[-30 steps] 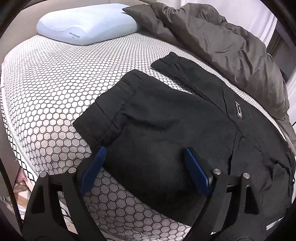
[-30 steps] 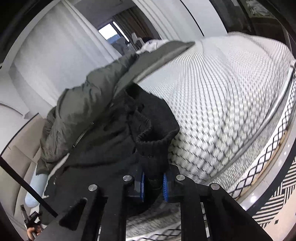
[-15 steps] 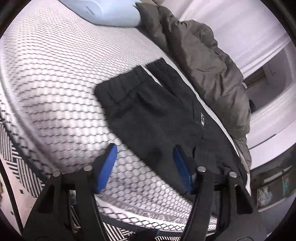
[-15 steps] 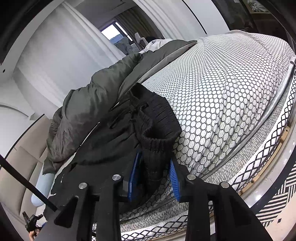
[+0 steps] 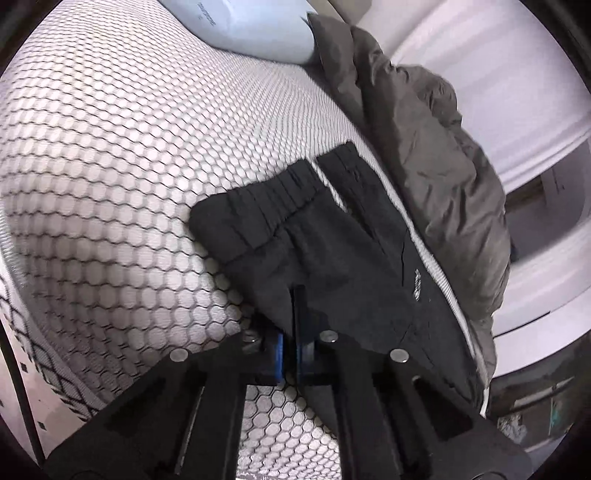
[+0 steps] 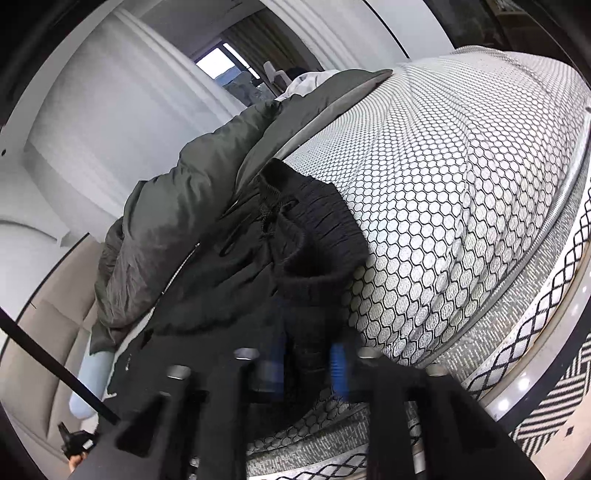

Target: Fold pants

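On the mattress [image 5: 110, 155], near its front edge, my left gripper [image 5: 291, 354] has just clamped tight, jaws together, pinching the near edge of the black pants [image 5: 332, 258]. Pants run from there up toward the elastic cuffs, lying flat beside the grey duvet [image 5: 424, 147] along the far side. Small label on the pants, too blurred to read; pale blue pillow [image 5: 251, 26] at the head corner carries print I can't make out. My right gripper [image 6: 308, 365] has its jaws just narrowing, blue pads pressing a bunched fold by the ribbed waistband [image 6: 317, 229], drawcord showing. Mattress cover is white with black hexagon mesh; white walls, curtained window beyond.
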Available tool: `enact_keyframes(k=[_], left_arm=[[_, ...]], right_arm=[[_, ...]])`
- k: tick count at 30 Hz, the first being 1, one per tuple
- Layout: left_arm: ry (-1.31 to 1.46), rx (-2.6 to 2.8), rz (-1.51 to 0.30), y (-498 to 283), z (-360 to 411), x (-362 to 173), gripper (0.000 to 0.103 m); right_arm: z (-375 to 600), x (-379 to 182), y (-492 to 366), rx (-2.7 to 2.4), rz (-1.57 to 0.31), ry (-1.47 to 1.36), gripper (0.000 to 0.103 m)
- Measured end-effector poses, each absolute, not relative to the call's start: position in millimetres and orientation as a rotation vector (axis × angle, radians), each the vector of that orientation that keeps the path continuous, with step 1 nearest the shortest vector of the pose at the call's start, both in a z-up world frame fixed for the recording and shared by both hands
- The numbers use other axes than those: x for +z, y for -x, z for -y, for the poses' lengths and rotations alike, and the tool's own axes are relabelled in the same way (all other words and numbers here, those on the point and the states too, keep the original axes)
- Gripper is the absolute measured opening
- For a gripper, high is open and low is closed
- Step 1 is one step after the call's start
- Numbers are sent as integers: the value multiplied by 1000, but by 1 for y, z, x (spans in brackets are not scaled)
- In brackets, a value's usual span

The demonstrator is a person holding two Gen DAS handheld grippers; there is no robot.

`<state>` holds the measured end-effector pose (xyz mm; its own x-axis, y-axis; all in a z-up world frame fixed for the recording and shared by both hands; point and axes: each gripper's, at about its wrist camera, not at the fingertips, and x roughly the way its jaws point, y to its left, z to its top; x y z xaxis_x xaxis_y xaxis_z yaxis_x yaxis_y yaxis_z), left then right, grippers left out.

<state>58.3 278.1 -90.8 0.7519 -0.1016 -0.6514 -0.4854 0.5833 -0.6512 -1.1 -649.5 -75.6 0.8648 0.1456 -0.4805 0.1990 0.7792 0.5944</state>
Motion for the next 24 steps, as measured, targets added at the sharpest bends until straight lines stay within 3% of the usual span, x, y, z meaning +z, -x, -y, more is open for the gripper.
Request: enact_keyframes(k=[11, 17, 24], left_arm=[[887, 278, -639, -41, -293, -57, 0], [860, 262, -611, -79, -292, -29, 0], [790, 265, -609, -188, -286, 19, 0]], right_arm=[[646, -42, 25, 5, -496, -689, 13], [626, 0, 5, -17, -457, -624, 13], [615, 52, -68, -73, -455, -558, 13]])
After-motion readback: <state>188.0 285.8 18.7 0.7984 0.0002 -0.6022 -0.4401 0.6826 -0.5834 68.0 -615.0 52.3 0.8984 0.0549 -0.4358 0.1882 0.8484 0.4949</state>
